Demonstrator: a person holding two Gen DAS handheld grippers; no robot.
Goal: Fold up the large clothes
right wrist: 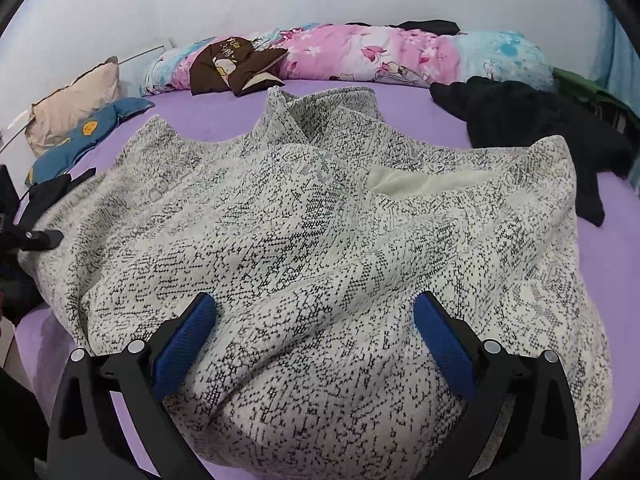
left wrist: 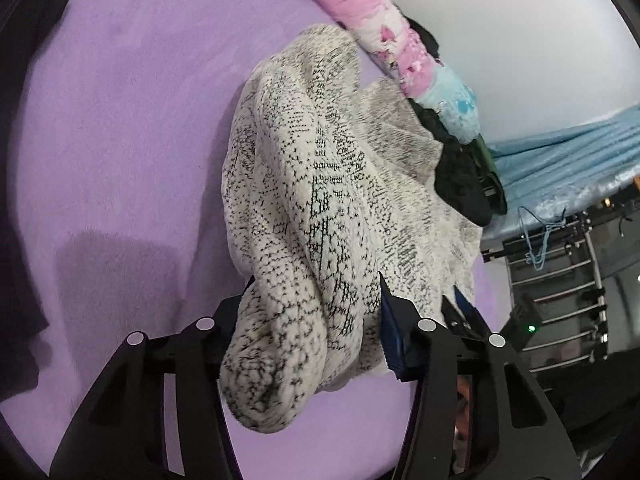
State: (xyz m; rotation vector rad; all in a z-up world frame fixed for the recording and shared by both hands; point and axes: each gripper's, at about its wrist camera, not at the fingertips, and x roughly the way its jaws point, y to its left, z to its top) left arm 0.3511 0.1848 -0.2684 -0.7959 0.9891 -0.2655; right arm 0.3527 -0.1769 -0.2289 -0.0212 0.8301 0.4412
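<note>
Gripping sweater (left wrist: 312,184): left claw (left wrist: 314,304); right claw (right wrist: 314,312) agape.

The sweater (right wrist: 320,240) lies spread on the middle of the bed (right wrist: 616,264). Along the bed's far edge lies a rolled quilt (right wrist: 360,54); pillows (right wrist: 76,108) sit at the far left corner, dark clothes (right wrist: 532,120) at the far right.

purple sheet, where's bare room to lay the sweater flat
The purple sheet is barest left of the sweater, up to dark cloth at the far edge. A thin strip lies between the sweater and the floral quilt. The black garment crowds the right.
</note>
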